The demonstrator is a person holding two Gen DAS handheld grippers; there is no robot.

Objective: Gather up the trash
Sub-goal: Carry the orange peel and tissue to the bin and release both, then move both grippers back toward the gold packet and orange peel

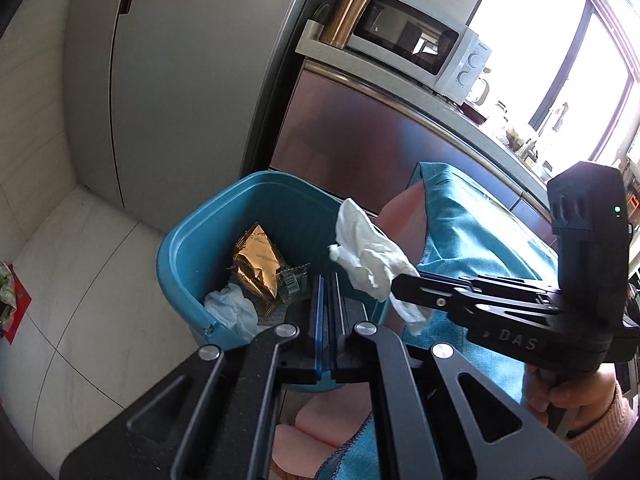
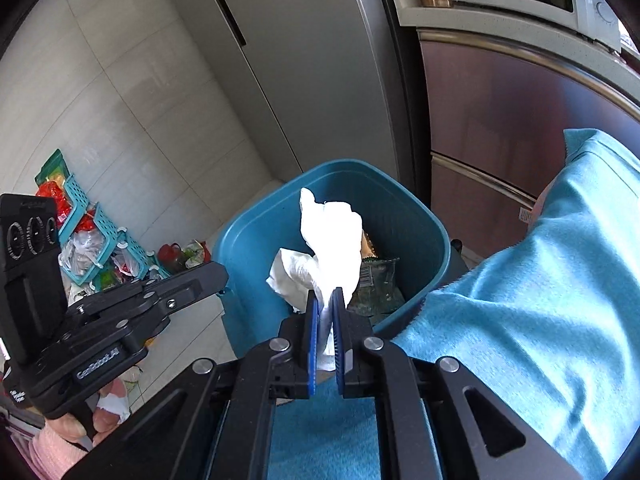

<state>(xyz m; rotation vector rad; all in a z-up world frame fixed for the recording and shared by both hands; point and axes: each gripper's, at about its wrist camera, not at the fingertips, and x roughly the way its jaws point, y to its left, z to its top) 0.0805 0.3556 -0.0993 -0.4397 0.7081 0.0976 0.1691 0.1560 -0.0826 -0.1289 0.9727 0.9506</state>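
Two grippers are working over the blue bin, and the right gripper is the busy one: its blue pads are pinching a crumpled white tissue, the loose bulk flopping forward above the bin's open mouth. That placement looks deliberate, since letting go here should drop it straight inside. The left gripper is hanging beside it, fingers pressed together on nothing, seemingly kept clear of the drop. Down in the bin, a gold wrapper, a green packet and another pale tissue are already lying at the bottom. A teal cloth is draping just beside the rim.
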